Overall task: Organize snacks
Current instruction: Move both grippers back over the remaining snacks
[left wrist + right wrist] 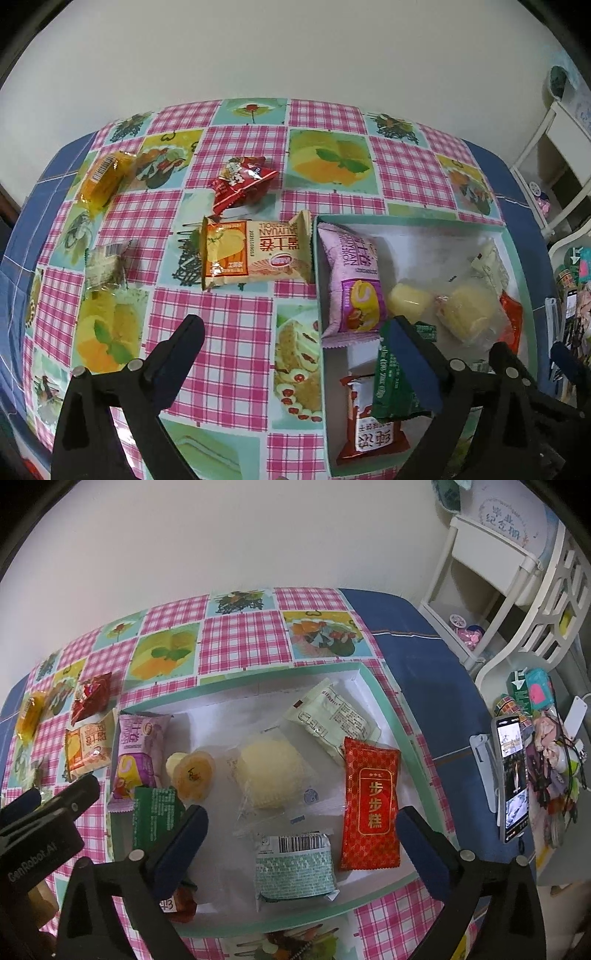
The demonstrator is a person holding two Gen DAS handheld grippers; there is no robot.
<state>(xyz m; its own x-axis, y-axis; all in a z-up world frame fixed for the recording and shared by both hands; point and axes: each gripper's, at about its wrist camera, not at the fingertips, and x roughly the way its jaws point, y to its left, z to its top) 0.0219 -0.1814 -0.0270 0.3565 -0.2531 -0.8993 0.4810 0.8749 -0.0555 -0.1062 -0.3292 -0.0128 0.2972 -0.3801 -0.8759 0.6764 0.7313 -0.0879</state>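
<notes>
A shallow teal-rimmed box (517, 258) (384, 701) holds several wrapped snacks: a purple roll pack (351, 280) (138, 753), a green pack (395, 380) (157, 816), a red pack (371, 805) and a mint pack (295, 867). On the cloth outside lie an orange-beige roll pack (255, 253), a dark red pack (240, 181), a yellow pack (105, 177) and a small pale pack (105, 264). My left gripper (299, 332) is open and empty over the box's left wall. My right gripper (301, 821) is open and empty above the box.
The table has a pink checked cloth (229, 332) with blue borders. A white shelf unit (509, 583) and a phone on a stand (511, 775) are to the right, beside cluttered items.
</notes>
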